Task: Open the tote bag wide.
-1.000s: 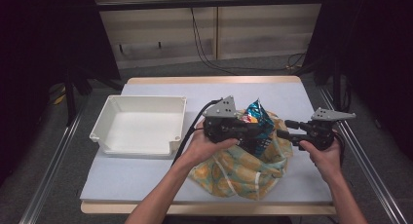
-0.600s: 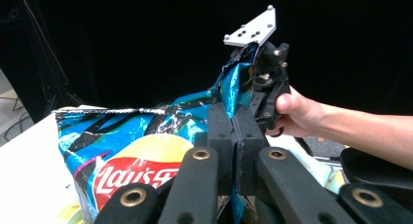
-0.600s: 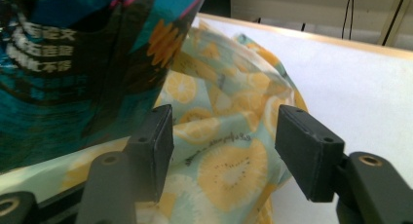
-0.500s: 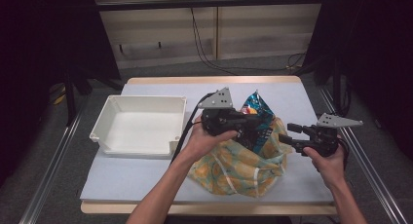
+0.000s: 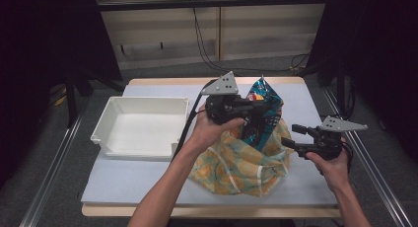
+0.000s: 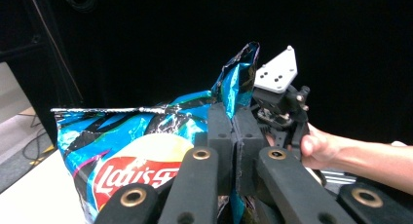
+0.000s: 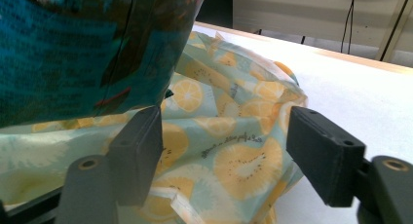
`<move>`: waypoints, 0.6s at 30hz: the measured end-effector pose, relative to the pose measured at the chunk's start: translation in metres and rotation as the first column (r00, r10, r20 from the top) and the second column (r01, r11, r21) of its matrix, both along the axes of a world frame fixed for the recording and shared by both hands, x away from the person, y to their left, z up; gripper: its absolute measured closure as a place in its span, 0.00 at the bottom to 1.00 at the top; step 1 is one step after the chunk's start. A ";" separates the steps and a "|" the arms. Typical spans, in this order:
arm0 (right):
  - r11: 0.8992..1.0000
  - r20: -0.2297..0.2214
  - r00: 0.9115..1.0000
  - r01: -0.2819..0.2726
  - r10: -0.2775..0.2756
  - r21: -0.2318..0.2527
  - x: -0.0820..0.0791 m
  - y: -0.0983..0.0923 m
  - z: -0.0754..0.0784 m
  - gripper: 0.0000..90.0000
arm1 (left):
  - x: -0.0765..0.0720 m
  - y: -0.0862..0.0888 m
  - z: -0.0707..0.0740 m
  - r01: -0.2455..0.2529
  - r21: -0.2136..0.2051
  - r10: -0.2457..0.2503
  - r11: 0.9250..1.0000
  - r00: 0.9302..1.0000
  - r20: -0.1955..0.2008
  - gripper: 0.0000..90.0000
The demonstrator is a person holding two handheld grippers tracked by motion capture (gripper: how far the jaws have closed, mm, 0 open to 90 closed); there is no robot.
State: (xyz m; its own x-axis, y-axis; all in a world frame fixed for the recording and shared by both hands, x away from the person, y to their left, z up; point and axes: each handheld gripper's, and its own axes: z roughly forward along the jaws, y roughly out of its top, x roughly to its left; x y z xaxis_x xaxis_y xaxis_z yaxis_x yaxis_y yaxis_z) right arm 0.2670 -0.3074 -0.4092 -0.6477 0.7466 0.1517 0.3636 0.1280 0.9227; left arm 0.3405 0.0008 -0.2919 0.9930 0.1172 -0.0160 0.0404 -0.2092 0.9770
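A blue Lay's chip bag [image 6: 136, 151] hangs in the air, pinched near its top edge by my left gripper [image 6: 234, 131], which is shut on it. From above, the chip bag [image 5: 264, 102] stands half out of a cloth bag [image 5: 241, 163] printed with yellow citrus slices, and the left gripper [image 5: 259, 119] holds it from the left. My right gripper [image 5: 291, 135] is open just right of the cloth bag, near its rim. In the right gripper view the open gripper [image 7: 224, 141] frames the cloth bag [image 7: 234, 117], with the chip bag [image 7: 83, 44] above it to the left.
A white tray [image 5: 106, 123] with nothing in it sits on the left of the grey table mat [image 5: 305, 187]. The table edge and metal rails [image 5: 374, 158] run close on the right. Cables hang behind the far edge.
My left gripper has risen, drawing the chip bag higher out of the cloth bag. My right gripper has drifted slightly lower and nearer the front edge.
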 end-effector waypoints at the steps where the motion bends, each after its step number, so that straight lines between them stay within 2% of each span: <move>1: 1.000 -0.002 1.000 0.000 0.000 0.003 0.000 0.000 0.000 0.32 | 0.001 0.000 0.001 0.001 0.002 -0.001 1.000 1.000 0.002 0.99; 8: 1.000 0.005 1.000 0.009 -0.009 0.009 -0.002 -0.002 0.002 0.31 | 0.008 0.001 0.008 -0.020 -0.006 0.020 1.000 1.000 -0.010 0.99; 10: 1.000 0.013 1.000 0.009 -0.009 0.012 -0.001 -0.003 0.002 0.31 | 0.009 0.000 0.011 -0.015 -0.024 0.015 1.000 1.000 -0.008 0.99; 15: 1.000 0.014 1.000 0.010 -0.010 0.027 0.001 -0.003 0.004 0.31 | 0.014 -0.002 0.020 -0.024 -0.031 0.024 0.999 1.000 0.000 0.99; 18: 1.000 0.013 1.000 0.006 -0.007 0.015 0.001 -0.001 0.003 0.31 | 0.017 -0.002 0.023 -0.028 -0.037 0.028 0.999 1.000 0.007 0.99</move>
State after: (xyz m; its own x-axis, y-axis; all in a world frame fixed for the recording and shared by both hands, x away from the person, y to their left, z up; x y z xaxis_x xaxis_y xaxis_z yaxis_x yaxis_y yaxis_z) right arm 0.2679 -0.3085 -0.4065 -0.6449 0.7486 0.1539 0.3520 0.1122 0.9292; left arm 0.3572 -0.0014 -0.2691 0.9894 0.1447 -0.0131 0.0383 -0.1723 0.9843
